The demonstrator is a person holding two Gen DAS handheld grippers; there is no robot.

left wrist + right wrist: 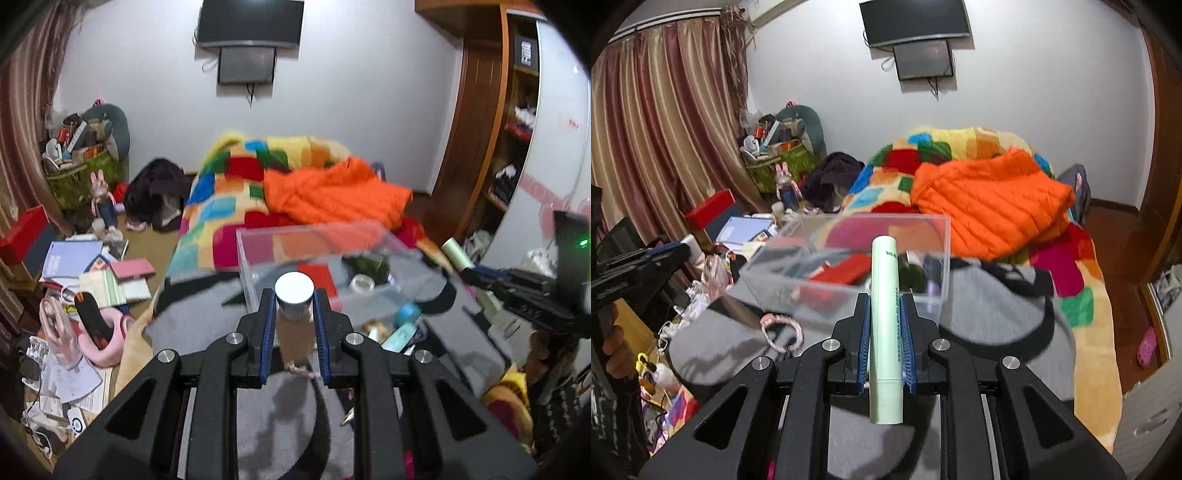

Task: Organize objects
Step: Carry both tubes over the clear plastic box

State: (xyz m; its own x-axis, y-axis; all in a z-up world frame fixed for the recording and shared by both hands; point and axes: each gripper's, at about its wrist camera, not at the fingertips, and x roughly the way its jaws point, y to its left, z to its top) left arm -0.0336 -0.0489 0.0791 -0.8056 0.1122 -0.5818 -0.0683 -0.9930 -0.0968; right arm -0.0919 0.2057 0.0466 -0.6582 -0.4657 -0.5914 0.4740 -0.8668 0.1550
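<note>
My left tool [294, 325] is clamped narrow on a small bottle [294, 306] with a silver cap, held upright, its long axis standing between the blue pads. One bottle, one grip. Just ahead of it and a little to its right sits the clear plastic box [246, 266] on the grey cloth [207, 306] that covers the near end of the bed, so I judge the drop is a short forward reach over the box's near wall.

Inside the box I can count a red flat item [317, 275], a dark green thing [369, 264] and a roll of clear tape [362, 283]; other contents are too blurred to count. Two or three small items, one of them a teal tube [400, 334], lie on the cloth just outside the box near its right corner.

My right tool [885, 334] is closed on one pale green tube [885, 325], long axis running along the fingers, tail end pointing forward and up, cap toward me. In that view the box lies straight ahead, its near wall just beyond the fingertips. Both tools look about equally near the box; I would say the tube, being long, needs tipping to lie flat inside. A pink headband [783, 328] rests on the cloth left of the right tool.
</note>
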